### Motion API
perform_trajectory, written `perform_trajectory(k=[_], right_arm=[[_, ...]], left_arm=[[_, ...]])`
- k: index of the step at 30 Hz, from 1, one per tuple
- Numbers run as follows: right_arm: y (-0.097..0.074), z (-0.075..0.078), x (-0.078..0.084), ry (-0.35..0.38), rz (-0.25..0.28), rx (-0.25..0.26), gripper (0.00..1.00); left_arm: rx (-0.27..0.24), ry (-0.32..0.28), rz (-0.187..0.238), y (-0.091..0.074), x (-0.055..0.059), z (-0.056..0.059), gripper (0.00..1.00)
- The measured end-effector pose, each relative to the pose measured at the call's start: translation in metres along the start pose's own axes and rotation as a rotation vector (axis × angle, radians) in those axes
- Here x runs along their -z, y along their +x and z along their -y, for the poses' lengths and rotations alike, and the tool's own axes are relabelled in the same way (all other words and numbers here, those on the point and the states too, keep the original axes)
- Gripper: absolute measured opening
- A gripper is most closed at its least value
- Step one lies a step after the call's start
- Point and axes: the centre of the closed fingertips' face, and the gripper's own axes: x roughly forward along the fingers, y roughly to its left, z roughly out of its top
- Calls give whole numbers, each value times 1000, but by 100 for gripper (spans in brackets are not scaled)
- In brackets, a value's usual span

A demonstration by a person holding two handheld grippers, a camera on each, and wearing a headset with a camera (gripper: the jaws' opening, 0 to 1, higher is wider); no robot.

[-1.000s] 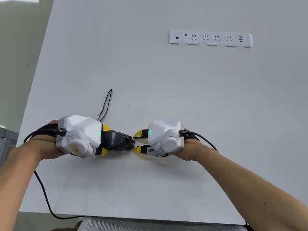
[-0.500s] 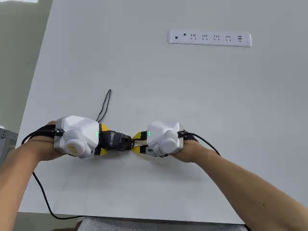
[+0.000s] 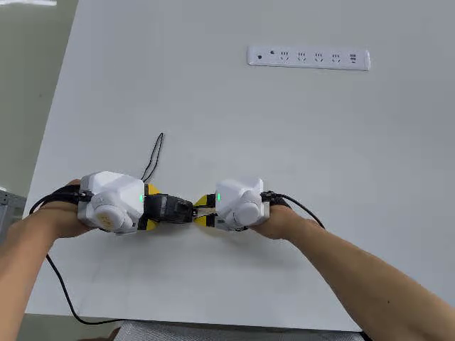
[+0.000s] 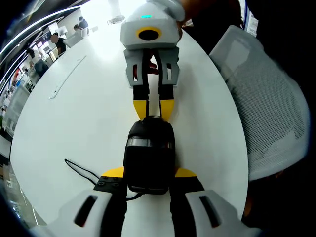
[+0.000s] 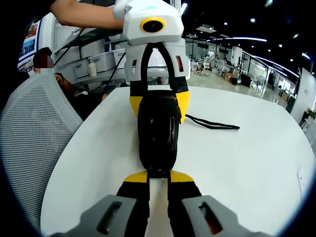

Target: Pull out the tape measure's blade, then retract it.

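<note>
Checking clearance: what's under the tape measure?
The white table lies below the tape measure, which the left gripper clamps. Its underside is covered, so contact with the table cannot be told.

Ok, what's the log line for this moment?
left gripper: shut on tape measure | right gripper: shut on blade end at case mouth | blade: barely out | strap: loose on table

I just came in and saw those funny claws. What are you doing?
A person holds a gripper in each hand over a white table. The left gripper is clamped on a black tape measure, and the right gripper pinches the blade right at its mouth. The two are close together, so hardly any blade is out.
</note>
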Motion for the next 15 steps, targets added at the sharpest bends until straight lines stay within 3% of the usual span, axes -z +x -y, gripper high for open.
perform_trajectory(k=[15], right_arm=[[-1, 1, -2, -21, 4, -4, 10]], left_arm=[[0, -7, -8, -2, 1, 1, 30]])
